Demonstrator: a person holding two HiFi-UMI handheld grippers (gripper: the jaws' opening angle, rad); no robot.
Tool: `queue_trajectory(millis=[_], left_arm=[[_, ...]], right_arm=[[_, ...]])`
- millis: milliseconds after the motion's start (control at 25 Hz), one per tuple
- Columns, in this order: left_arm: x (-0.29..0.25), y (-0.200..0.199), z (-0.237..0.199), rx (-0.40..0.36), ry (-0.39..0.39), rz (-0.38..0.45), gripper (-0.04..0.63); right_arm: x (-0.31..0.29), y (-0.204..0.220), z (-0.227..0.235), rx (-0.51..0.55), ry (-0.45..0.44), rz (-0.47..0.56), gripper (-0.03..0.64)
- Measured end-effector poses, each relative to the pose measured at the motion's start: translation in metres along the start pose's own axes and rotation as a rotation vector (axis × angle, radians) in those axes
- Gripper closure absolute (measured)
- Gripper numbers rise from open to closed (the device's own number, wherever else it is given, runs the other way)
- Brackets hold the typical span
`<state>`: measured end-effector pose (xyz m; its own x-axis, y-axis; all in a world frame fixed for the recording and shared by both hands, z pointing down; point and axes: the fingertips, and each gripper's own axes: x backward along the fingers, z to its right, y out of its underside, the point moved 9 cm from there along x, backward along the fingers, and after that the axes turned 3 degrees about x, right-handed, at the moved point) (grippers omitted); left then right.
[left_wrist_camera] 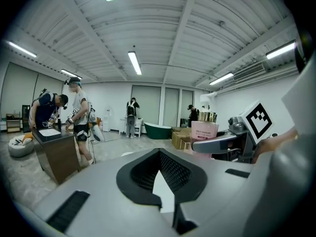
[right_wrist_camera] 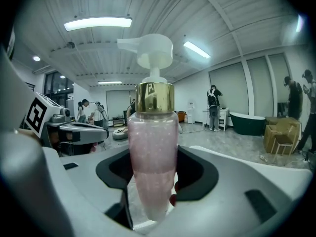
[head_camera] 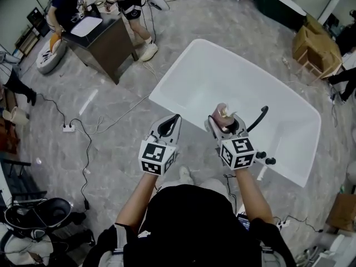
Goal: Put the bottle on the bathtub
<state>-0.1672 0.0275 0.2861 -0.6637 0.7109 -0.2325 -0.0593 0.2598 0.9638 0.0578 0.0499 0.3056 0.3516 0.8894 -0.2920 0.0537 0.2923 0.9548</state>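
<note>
A pink pump bottle (right_wrist_camera: 152,152) with a gold collar and white pump head stands upright between the jaws of my right gripper (right_wrist_camera: 150,201), which is shut on it. In the head view the bottle (head_camera: 224,115) and right gripper (head_camera: 225,124) hang over the near rim of the white bathtub (head_camera: 194,71), beside a black faucet (head_camera: 257,118). My left gripper (head_camera: 168,125) is level with it on the left, also at the tub's near edge, shut with nothing in it. The left gripper view shows its own closed jaws (left_wrist_camera: 163,191) and the bottle (left_wrist_camera: 204,131) to the right.
Two black knobs (head_camera: 266,159) sit on the tub's near corner. A dark cabinet (head_camera: 105,38) with people at it stands at upper left. Cables and a power strip (head_camera: 69,128) lie on the floor at left. Cardboard boxes (head_camera: 317,49) and a dark green tub (head_camera: 278,4) stand at the far right.
</note>
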Motion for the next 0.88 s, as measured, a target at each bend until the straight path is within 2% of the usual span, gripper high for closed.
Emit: queue_trajectory(millis=[280, 880], left_arm=[[-0.020, 0.017, -0.022, 0.030, 0.007, -0.049, 0.583], [-0.073, 0.051, -0.024, 0.094, 0.001, -0.117, 0.583]], right_arm=[[-0.027, 0.013, 0.005, -0.013, 0.008, -0.044, 0.380], [-0.054, 0.049, 0.044, -0.046, 0.005, -0.139, 0.380]])
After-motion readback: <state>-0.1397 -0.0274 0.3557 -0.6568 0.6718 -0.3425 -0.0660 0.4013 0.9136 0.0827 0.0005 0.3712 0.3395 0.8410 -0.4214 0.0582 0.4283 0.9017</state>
